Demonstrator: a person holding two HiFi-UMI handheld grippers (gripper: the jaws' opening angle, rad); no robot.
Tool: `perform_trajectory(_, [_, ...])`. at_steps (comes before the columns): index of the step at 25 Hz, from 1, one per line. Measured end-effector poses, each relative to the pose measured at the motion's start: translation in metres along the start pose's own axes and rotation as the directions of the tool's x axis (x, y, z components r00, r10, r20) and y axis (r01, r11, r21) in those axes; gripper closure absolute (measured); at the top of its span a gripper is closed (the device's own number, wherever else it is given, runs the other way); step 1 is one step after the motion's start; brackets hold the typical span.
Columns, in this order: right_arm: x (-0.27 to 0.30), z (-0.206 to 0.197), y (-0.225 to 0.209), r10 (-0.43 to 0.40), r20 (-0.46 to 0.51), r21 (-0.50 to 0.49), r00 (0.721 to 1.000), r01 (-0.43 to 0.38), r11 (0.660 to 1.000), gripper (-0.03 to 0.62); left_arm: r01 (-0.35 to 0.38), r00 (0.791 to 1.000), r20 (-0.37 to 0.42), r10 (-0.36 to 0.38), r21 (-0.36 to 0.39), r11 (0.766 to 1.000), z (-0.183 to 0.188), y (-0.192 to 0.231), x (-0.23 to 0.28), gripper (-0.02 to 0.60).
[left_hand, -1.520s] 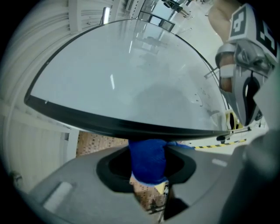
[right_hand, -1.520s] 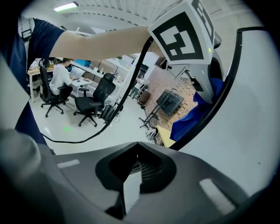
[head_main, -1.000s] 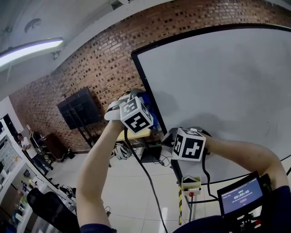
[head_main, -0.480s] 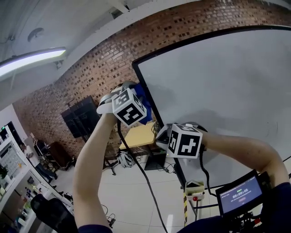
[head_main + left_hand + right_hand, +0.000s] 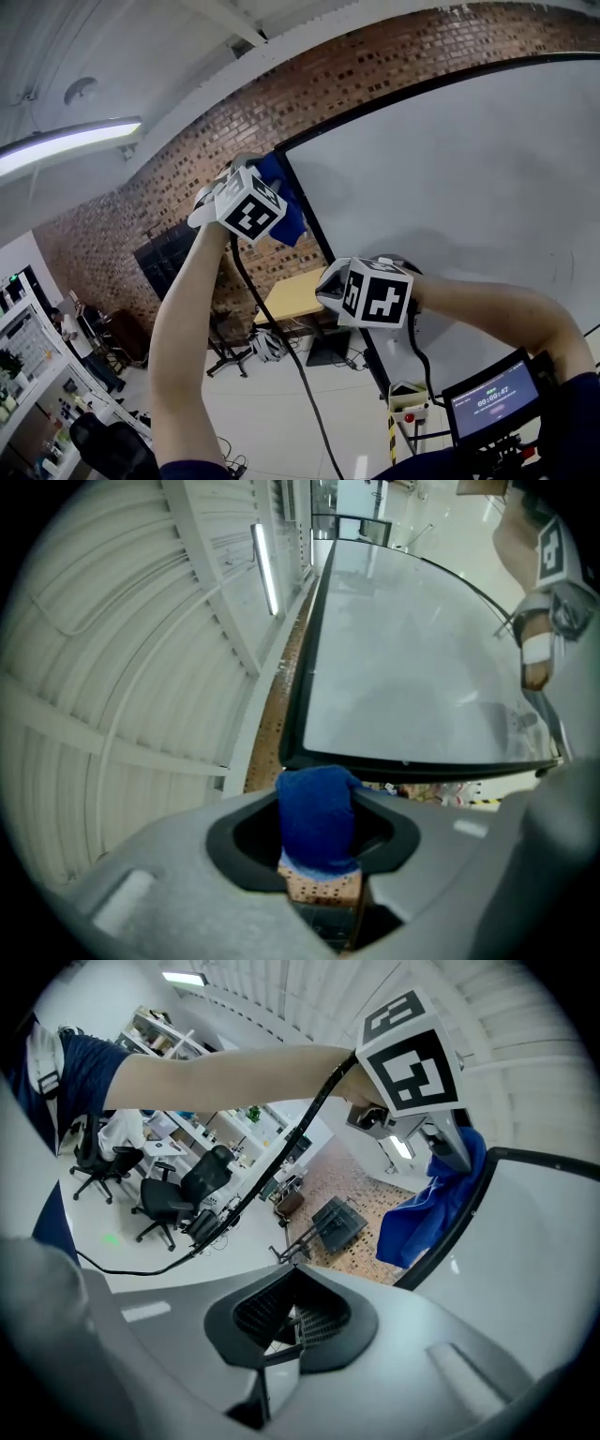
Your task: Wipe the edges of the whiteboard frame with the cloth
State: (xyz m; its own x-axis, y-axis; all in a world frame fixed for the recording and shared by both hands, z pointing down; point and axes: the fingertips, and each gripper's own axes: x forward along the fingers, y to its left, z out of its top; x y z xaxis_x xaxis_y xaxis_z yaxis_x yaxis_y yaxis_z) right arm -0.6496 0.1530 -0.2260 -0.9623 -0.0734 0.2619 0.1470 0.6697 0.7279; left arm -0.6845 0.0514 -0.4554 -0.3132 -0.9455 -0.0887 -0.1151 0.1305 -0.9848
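Overhead, the left hand-held gripper (image 5: 319, 834) is clamped on a folded blue cloth (image 5: 284, 208), its jaws nearly together with the fabric pinched between them. The cloth lies against the black whiteboard frame (image 5: 394, 767) on its left edge, just below the upper left corner, with loose fabric hanging beside the frame. The right hand-held gripper (image 5: 292, 1324), lower and near the same edge, has its jaws fully together and holds nothing. A red brick wall (image 5: 178, 169) stands behind.
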Motion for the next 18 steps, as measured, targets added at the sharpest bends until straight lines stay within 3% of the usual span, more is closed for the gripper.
perform_trajectory(5, [-0.002, 0.002, -0.003, -0.022, 0.010, 0.009, 1.000, 0.022, 1.000, 0.585, -0.124, 0.992, 0.042, 0.121, 0.064, 0.990, 0.005, 0.043, -0.002, 0.426])
perform_trajectory(7, [-0.001, -0.004, 0.000, -0.021, 0.006, 0.012, 1.000, 0.021, 1.000, 0.585, -0.120, 0.992, 0.060, 0.112, 0.143, 0.982, 0.007, 0.048, -0.002, 0.426])
perform_trajectory(8, [-0.001, -0.008, 0.002, -0.020, 0.002, 0.016, 1.000, 0.020, 1.000, 0.585, -0.120, 0.992, 0.065, 0.108, 0.224, 0.967, 0.009, 0.048, -0.003, 0.426])
perform_trajectory(9, [-0.001, -0.014, 0.004, -0.018, -0.003, 0.021, 1.000, 0.018, 1.000, 0.585, -0.128, 0.991, 0.071, 0.110, 0.336, 0.933, 0.013, 0.046, -0.003, 0.426])
perform_trajectory(10, [-0.001, -0.019, 0.007, -0.016, -0.009, 0.029, 1.000, 0.016, 0.999, 0.585, -0.141, 0.990, 0.081, 0.117, 0.463, 0.875, 0.018, 0.043, -0.003, 0.426])
perform_trajectory(11, [-0.003, -0.026, 0.009, -0.013, -0.017, 0.040, 1.000, 0.014, 0.999, 0.585, -0.155, 0.988, 0.093, 0.124, 0.579, 0.801, 0.024, 0.039, -0.003, 0.426])
perform_trajectory(12, [-0.004, -0.032, 0.011, -0.010, -0.024, 0.053, 1.000, 0.011, 0.999, 0.585, -0.165, 0.986, 0.104, 0.128, 0.663, 0.730, 0.031, 0.037, -0.002, 0.427])
perform_trajectory(13, [-0.005, -0.038, 0.013, -0.006, -0.031, 0.068, 1.000, 0.009, 0.998, 0.585, -0.168, 0.986, 0.111, 0.127, 0.714, 0.680, 0.036, 0.037, -0.001, 0.430])
perform_trajectory(15, [-0.003, -0.047, 0.014, 0.000, -0.037, 0.097, 0.999, 0.004, 0.995, 0.585, -0.168, 0.986, 0.122, 0.115, 0.753, 0.637, 0.047, 0.040, 0.002, 0.431])
perform_trajectory(18, [-0.002, -0.052, 0.013, -0.001, -0.029, 0.122, 1.000, 0.005, 0.993, 0.585, -0.169, 0.986, 0.142, 0.093, 0.777, 0.606, 0.067, 0.040, 0.003, 0.436])
